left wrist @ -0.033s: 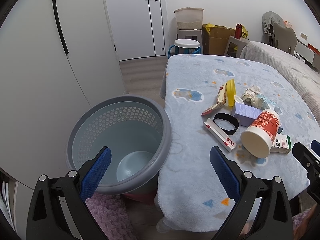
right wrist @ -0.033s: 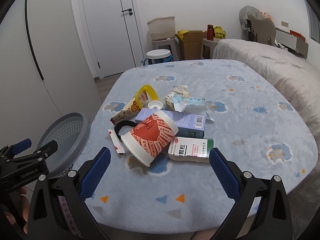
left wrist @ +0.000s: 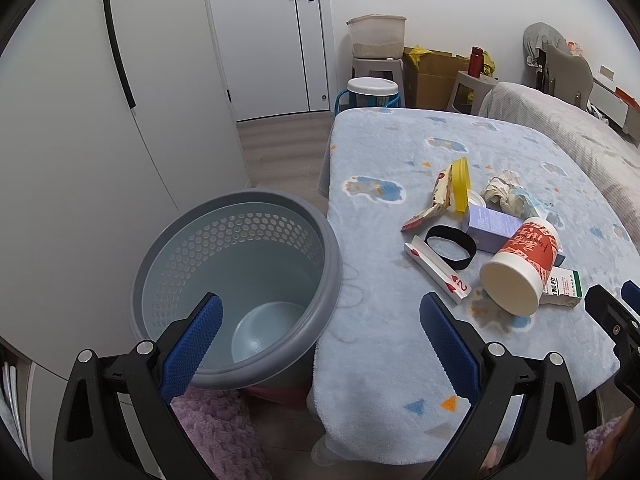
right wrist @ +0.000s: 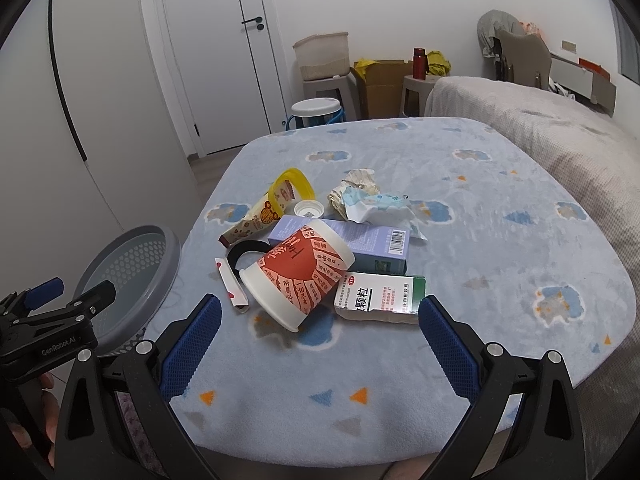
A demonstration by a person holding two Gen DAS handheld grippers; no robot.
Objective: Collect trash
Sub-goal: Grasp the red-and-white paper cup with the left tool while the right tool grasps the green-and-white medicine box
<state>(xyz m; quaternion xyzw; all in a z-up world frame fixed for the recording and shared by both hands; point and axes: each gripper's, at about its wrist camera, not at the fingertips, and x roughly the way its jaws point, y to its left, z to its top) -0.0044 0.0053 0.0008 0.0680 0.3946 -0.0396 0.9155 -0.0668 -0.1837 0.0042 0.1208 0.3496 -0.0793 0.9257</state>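
Left gripper (left wrist: 316,324) open, empty, over the bin (left wrist: 236,280) rim at the tabletop (right wrist: 500,240) edge. Right gripper (right wrist: 318,322) open, empty, near the cup (right wrist: 298,276); bare cloth right of pile.

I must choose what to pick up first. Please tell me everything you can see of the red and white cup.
The cup looks like paper, red with white print and a white rim band. It lies tipped on its side on the blanket, open mouth toward the cameras, inside looking empty. Its body leans on the purple box and touches the green-white box. No gripper touches it.
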